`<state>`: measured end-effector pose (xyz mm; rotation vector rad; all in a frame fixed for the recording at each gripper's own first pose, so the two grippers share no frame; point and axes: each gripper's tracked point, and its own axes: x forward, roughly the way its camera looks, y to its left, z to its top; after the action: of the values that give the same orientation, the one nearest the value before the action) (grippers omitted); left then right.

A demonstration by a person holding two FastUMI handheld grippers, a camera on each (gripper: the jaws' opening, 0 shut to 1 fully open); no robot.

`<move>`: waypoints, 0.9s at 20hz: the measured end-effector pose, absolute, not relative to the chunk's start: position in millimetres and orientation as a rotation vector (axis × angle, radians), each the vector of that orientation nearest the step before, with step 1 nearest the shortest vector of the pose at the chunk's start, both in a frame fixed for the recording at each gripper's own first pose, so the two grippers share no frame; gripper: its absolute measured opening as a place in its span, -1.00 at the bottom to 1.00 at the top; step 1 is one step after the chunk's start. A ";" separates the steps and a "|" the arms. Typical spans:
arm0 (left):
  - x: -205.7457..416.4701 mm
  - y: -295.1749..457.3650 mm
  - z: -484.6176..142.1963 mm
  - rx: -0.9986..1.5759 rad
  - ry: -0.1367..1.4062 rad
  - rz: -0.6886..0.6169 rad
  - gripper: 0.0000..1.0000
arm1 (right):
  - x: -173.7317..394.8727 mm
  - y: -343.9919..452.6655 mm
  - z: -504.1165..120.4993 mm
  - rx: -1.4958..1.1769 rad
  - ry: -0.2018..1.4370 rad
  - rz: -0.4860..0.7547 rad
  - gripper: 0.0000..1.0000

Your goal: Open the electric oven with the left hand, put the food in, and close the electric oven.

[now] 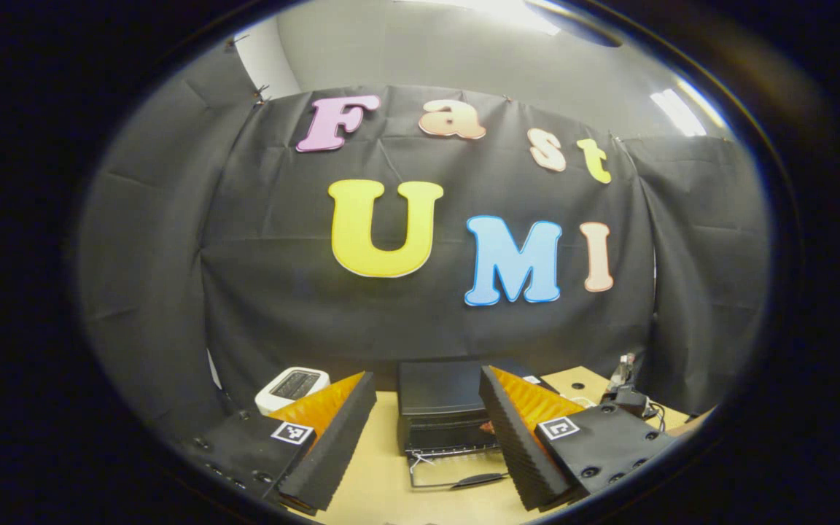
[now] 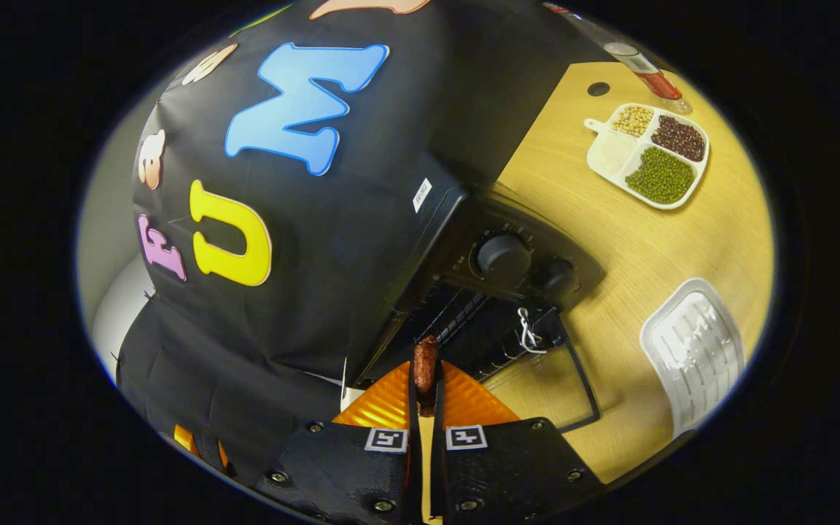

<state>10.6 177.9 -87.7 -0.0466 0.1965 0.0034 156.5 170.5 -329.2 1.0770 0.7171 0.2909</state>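
Observation:
A black electric oven point(image 1: 440, 397) stands on the wooden table with its glass door point(image 1: 456, 470) folded down flat in front. My left gripper point(image 1: 426, 379) hangs open and empty a short way before it, one finger on each side of the oven in the view. In the right gripper view the oven point(image 2: 464, 219) appears tilted, its two knobs point(image 2: 504, 257) facing me and the door point(image 2: 547, 386) lying open. My right gripper point(image 2: 426, 399) is shut on a reddish-brown sausage point(image 2: 425, 364), whose tip is right at the oven's open mouth above the wire rack.
A white divided dish point(image 2: 650, 153) of beans and a bottle point(image 2: 642, 69) sit on the table past the oven. A white ribbed tray point(image 2: 693, 354) lies beside the open door. A white appliance point(image 1: 292, 386) stands left of the oven, with cables point(image 1: 631, 399) at the right.

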 end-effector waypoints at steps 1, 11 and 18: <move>9.1 182.3 -91.3 -0.046 0.209 0.008 1.00 | 163.7 176.9 -336.3 1.082 0.719 0.269 -0.90; 3.6 230.4 -100.4 -0.050 0.237 0.096 1.00 | 201.7 217.6 -376.2 1.107 0.700 0.153 -0.89; 6.5 234.4 -107.9 -0.043 0.245 0.094 0.82 | 215.0 212.3 -409.5 0.977 0.729 -0.040 -0.59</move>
<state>6.5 234.4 -107.9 -0.0434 0.2448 0.0943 215.0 212.3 -409.5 0.9765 0.7288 -0.0402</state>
